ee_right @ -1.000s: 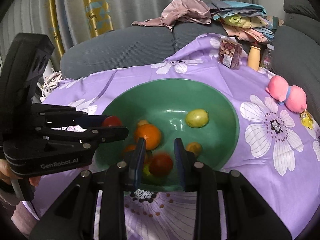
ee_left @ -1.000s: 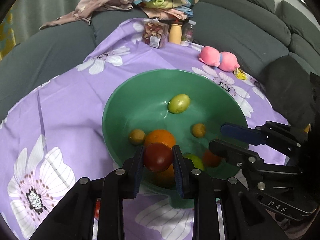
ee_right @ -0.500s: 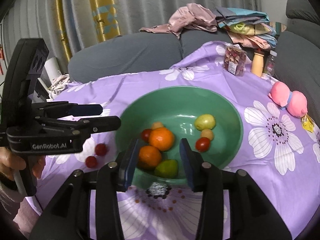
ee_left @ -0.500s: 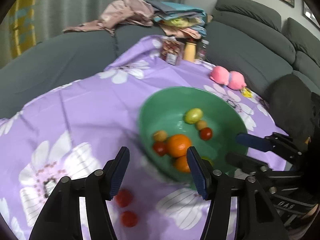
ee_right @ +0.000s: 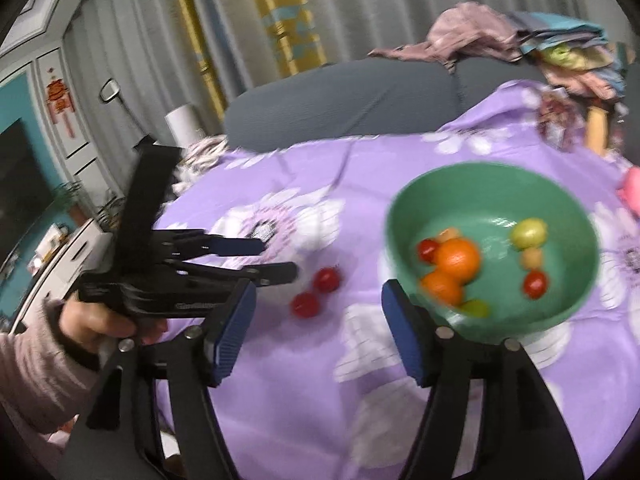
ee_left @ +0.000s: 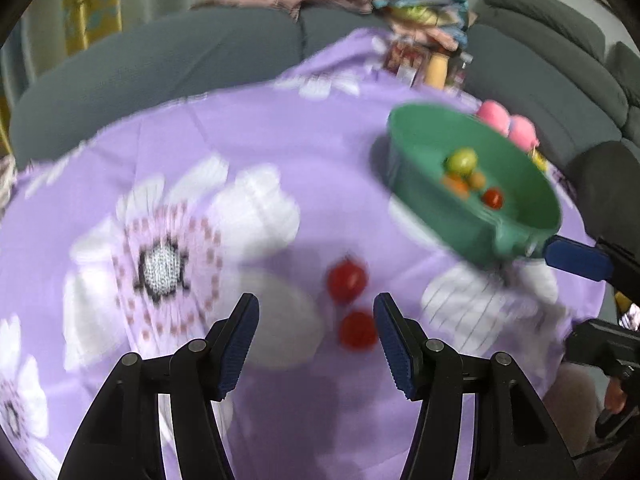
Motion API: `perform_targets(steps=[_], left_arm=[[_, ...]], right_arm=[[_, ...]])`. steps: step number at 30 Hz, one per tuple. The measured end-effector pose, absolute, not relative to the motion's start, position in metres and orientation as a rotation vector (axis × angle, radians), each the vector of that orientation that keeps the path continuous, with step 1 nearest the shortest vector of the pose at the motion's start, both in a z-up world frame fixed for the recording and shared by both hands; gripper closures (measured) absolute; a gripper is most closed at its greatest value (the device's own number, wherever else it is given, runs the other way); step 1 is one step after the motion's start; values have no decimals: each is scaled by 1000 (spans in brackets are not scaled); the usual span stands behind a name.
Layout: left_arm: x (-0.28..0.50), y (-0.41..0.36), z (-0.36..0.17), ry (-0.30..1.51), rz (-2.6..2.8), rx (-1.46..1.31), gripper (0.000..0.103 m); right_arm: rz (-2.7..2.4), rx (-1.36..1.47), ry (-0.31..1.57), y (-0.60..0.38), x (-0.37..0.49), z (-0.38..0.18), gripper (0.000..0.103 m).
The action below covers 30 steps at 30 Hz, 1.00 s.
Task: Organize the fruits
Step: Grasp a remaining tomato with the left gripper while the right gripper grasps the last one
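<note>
While both jaws gape empty (right widening), two tomatoes [ee_left: 352, 304] lie round, axisless.

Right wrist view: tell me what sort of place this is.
Most likely a home living room: a grey sofa piled with clothes, curtains behind it, and a dark screen that may be a television.

The cloth [ee_left: 320, 168] on the table is purple with big white flowers. Between the blue pads [ee_left: 240, 344] of the black left tongs [ee_left: 316, 344] lie two red tomatoes [ee_left: 347, 280]. The bowl [ee_right: 560, 200], to the right of the right tongs [ee_right: 316, 328], is green; in it are two orange fruits [ee_right: 457, 258], a yellow-green fruit [ee_right: 528, 233] and small red tomatoes [ee_right: 535, 284]. The sleeve [ee_right: 32, 376] beside the left tongs is pale pink.
</note>
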<state>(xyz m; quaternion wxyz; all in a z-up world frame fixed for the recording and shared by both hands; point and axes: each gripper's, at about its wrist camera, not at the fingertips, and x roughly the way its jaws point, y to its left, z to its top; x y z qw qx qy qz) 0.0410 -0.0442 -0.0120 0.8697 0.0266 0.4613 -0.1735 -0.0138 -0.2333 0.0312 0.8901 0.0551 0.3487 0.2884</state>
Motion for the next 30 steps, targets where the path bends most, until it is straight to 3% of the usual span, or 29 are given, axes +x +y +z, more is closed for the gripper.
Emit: perform_targets(steps=[14,15,16,18,30], left_arm=[[57,-78,-36,1080,-494,70,47],[57,-80,-37,1079,-488,81,53],[58,-82,-36,1080,-486,95,68],[61,-82,-36,1084,-482,100,77],[46,-12,-9,1009,-387,-12,77]], right_arm=[[629,134,803,-230,-18,-1,36],[627,132,804,-231,-18,-1,36],[628,132,805,-232,-19,-1,36],[630,135,806,-232,-18,-2,35],[622,52,862,-197,11,0,36]])
